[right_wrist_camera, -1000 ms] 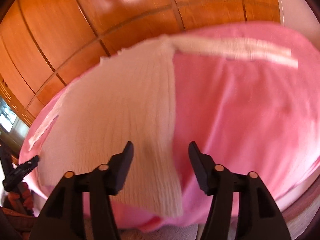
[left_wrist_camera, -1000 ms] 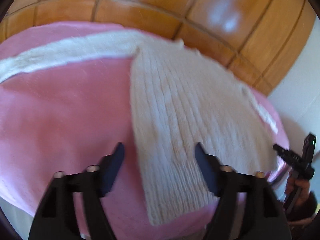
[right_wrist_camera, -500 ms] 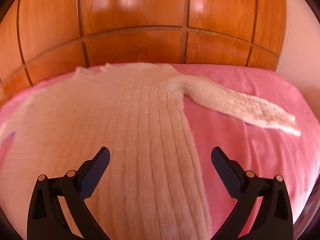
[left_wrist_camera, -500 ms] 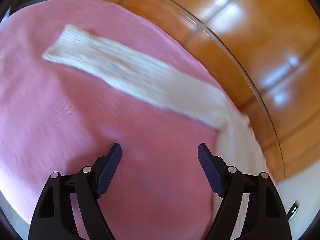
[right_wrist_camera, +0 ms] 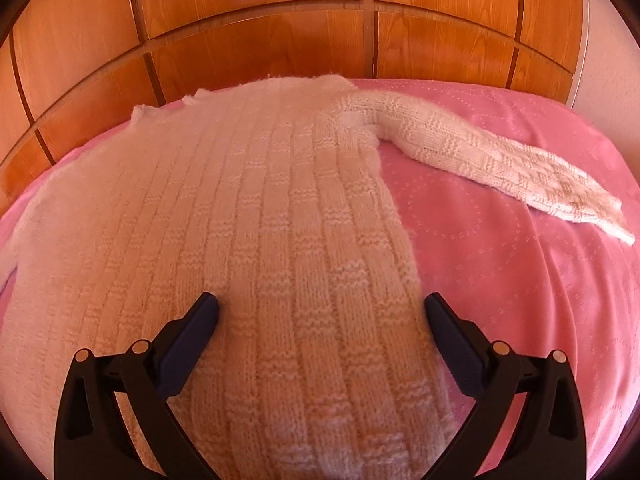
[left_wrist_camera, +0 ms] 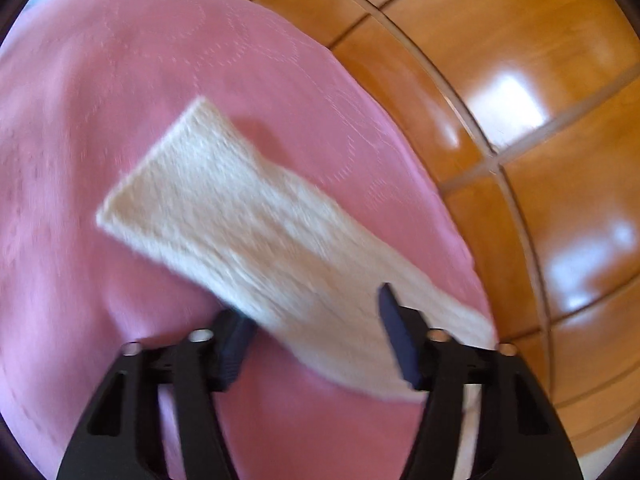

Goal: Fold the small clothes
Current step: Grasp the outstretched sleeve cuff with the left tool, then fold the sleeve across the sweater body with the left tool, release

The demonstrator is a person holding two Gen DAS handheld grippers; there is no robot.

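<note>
A cream knitted sweater (right_wrist_camera: 240, 220) lies flat on a pink bedspread (right_wrist_camera: 520, 280), its right sleeve (right_wrist_camera: 480, 152) stretched out toward the right. My right gripper (right_wrist_camera: 320, 312) hovers wide open over the sweater's body near its right edge, nothing pinched. In the left wrist view the other sleeve (left_wrist_camera: 240, 216) runs diagonally across the bedspread (left_wrist_camera: 100, 80), blurred by motion. My left gripper (left_wrist_camera: 316, 332) straddles this sleeve with its jaws closing. The sleeve's edge covers the left fingertip, and the right finger (left_wrist_camera: 396, 336) stands over the cloth. The pads are still apart.
Glossy wooden panelling (right_wrist_camera: 280, 20) rises right behind the bed and fills the right side of the left wrist view (left_wrist_camera: 520, 80). A pale wall (right_wrist_camera: 608, 60) shows at the far right. The bedspread drops off at its right edge.
The left gripper has swung from the sweater's body out along the left sleeve, rolled, and narrowed around it. The right gripper has opened wider and settled over the body's right side.
</note>
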